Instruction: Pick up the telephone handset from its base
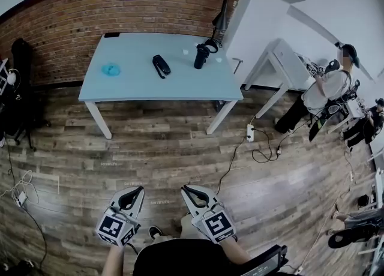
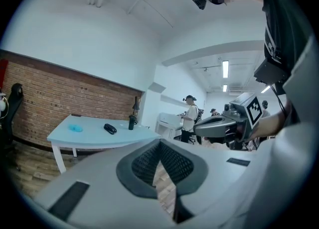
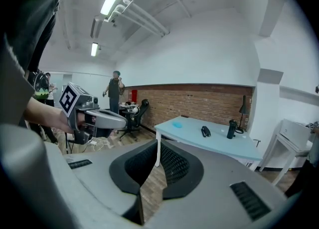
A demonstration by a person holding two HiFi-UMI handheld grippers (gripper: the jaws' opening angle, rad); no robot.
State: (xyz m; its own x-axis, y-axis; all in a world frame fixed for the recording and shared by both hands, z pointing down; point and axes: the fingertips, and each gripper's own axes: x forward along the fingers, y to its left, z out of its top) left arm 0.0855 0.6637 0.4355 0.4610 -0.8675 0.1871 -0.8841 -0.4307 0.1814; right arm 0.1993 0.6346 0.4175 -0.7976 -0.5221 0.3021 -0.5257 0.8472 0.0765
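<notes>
Your left gripper (image 1: 139, 191) and right gripper (image 1: 185, 189) are both closed tight on nothing, and the telephone handset (image 1: 161, 66) lies on the table (image 1: 96, 92) well ahead of them, roughly in line with the gap between the two. It is probably light, stiff, smooth plastic that slips rather than bends. Open wide and clamp across its narrow middle, not an end.

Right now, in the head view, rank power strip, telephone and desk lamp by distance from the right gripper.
From the right gripper:
1. Power strip, on the floor right of the table.
2. Telephone, mid-table.
3. Desk lamp, table's far right corner.
</notes>
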